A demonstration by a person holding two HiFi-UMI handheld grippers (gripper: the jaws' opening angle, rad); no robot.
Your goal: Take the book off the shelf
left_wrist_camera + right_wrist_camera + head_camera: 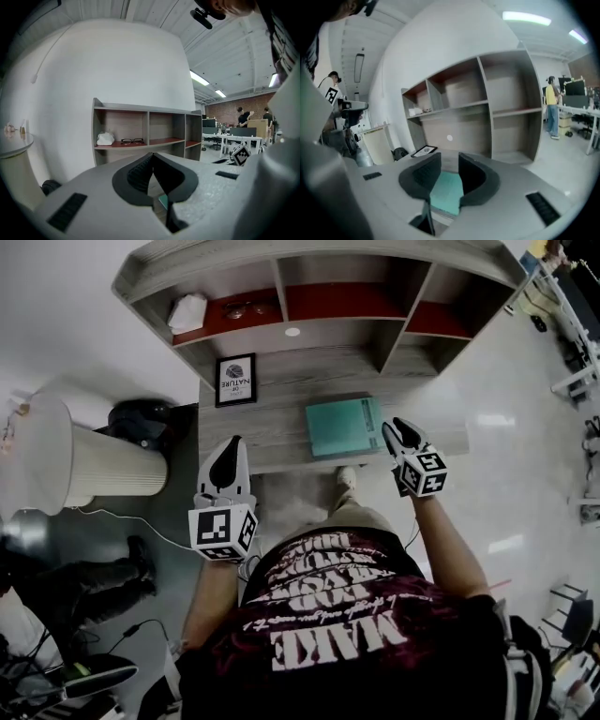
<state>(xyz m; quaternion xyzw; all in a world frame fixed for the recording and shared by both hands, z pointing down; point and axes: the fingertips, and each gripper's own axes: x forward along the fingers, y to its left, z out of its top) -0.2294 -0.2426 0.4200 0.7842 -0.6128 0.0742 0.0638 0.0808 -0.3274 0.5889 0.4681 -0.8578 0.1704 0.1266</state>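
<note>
- book (344, 426), teal, lies flat on the grey wooden counter (281, 432), near its front edge and below the shelf unit (323, 332), not in any of its compartments.
- the right tool (403, 432) sits just beside the book's right edge. its jaws are spread with a clear gap and press on nothing.
- in the right gripper view the book (446, 190) shows through that gap, lower than the right tool (450, 161) and beyond it.
- the left tool (228, 448) hangs at the counter's front edge, left of the book and apart from it.
- in the left gripper view the left tool (152, 159) has its jaws pressed together at the tips, with nothing between them.
- a framed picture (235, 380) lies flat on the counter's left part, well apart from the book.
- eyeglasses (131, 140) and a white bundle (105, 138) rest side by side on the red board of the shelf unit's left compartment.
- the other compartments in view hold no book.
</note>
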